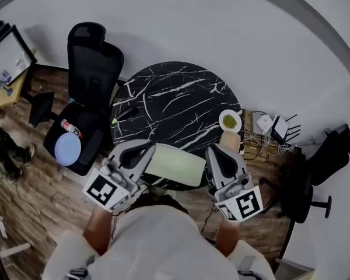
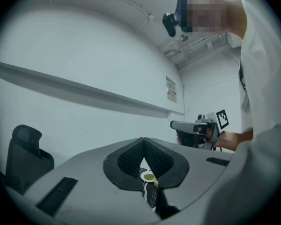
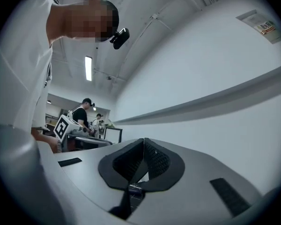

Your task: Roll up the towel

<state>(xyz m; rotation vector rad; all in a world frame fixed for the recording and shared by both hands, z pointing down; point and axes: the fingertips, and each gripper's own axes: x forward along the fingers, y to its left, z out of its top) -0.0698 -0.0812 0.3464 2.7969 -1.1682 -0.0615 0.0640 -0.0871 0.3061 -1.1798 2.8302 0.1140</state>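
Note:
A pale green towel (image 1: 176,164) lies at the near edge of the round black marble table (image 1: 175,98); its left and right ends are hidden behind my grippers. My left gripper (image 1: 150,148) and right gripper (image 1: 214,150) are held up high above the towel, one on each side, apart from it. In the left gripper view the jaws (image 2: 144,145) are shut with nothing between them. In the right gripper view the jaws (image 3: 144,145) are shut and empty too. Each gripper shows in the other's view, the right gripper (image 2: 196,129) and the left gripper (image 3: 70,134).
A small white plate of green bits (image 1: 230,121) and a tan block (image 1: 230,139) sit at the table's right edge. A black office chair (image 1: 93,69) with a blue disc (image 1: 67,148) stands left. Cables and a router (image 1: 267,127) lie right, beside another chair (image 1: 315,174).

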